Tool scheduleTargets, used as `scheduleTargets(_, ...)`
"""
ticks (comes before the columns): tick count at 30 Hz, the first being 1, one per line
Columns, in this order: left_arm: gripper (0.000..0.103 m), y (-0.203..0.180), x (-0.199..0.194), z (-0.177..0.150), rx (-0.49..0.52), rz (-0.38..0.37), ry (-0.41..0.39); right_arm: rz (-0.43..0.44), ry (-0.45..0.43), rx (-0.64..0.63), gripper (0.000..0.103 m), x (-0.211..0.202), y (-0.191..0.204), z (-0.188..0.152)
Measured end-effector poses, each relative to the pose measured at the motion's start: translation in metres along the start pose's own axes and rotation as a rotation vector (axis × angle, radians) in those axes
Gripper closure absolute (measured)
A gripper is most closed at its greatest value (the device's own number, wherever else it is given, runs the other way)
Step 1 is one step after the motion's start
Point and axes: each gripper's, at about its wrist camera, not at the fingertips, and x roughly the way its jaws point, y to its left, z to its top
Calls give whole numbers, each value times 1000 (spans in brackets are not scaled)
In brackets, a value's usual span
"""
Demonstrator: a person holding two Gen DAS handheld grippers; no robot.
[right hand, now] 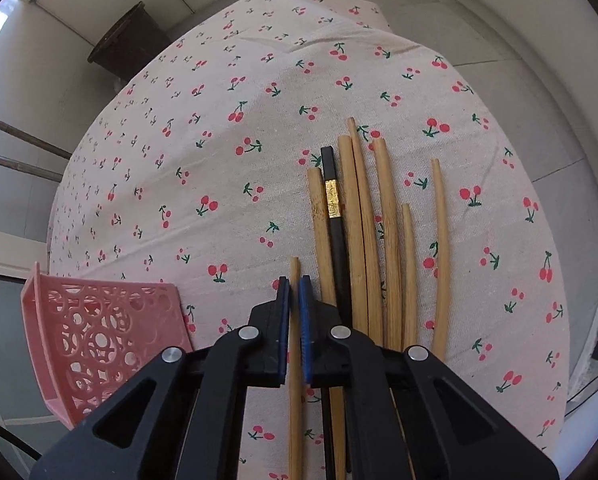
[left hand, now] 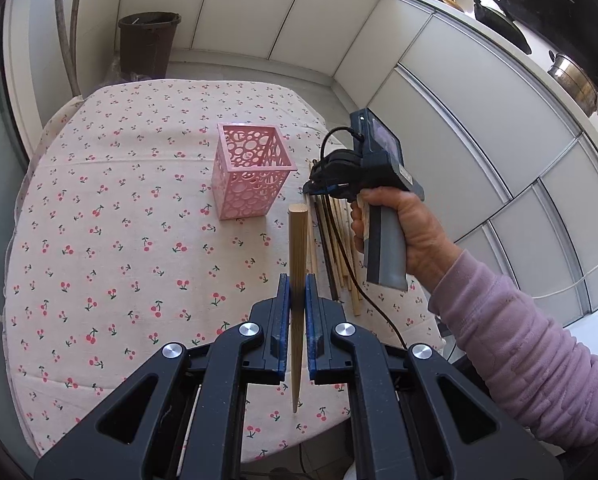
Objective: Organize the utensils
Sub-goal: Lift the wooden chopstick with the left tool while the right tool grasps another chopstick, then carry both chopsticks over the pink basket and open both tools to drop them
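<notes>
A: Chopsticks (right hand: 355, 216) lie in a loose bundle on the cherry-print tablecloth (right hand: 227, 152), just to the right of the pink basket (left hand: 252, 176) as the left camera sees it. Most are pale bamboo; one is black with a gold band (right hand: 332, 199).

B: And the grippers?

A: The left gripper (left hand: 297, 292) is clamped on a single bamboo chopstick (left hand: 297, 248), which stands nearly upright between the blue pads, blunt end up, in front of the basket and apart from it. The right gripper (right hand: 294, 292) has its jaws drawn together around another bamboo chopstick (right hand: 295, 360) at the bundle's edge nearest the basket; the pads sit tight on its sides.

B: Is that one lifted?

A: I cannot tell; it runs in line with the others over the cloth.

B: The basket itself?

A: Upright, open-topped, nothing visible inside. A hand (left hand: 403, 236) in a lilac sleeve (left hand: 531, 340) grips the right tool's handle, right of the basket. Behind the basket, off the table, stands a dark bucket (left hand: 149, 42).
</notes>
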Motion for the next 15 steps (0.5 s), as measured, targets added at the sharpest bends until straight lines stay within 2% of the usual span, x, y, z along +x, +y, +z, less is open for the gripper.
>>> scheduleTargets(4,97,-2,-12,2,-4,7,-49,66,-63,-20,98,-35,1,-14)
scheduleTargets(7,97,-1,-27,3,-18,21,-113,106,-138,-68,98,-77,7,-32)
scheduleTargets(15,97,11,-73,19,-139,37,-312,221,-318,-153,98,-186,6,-70)
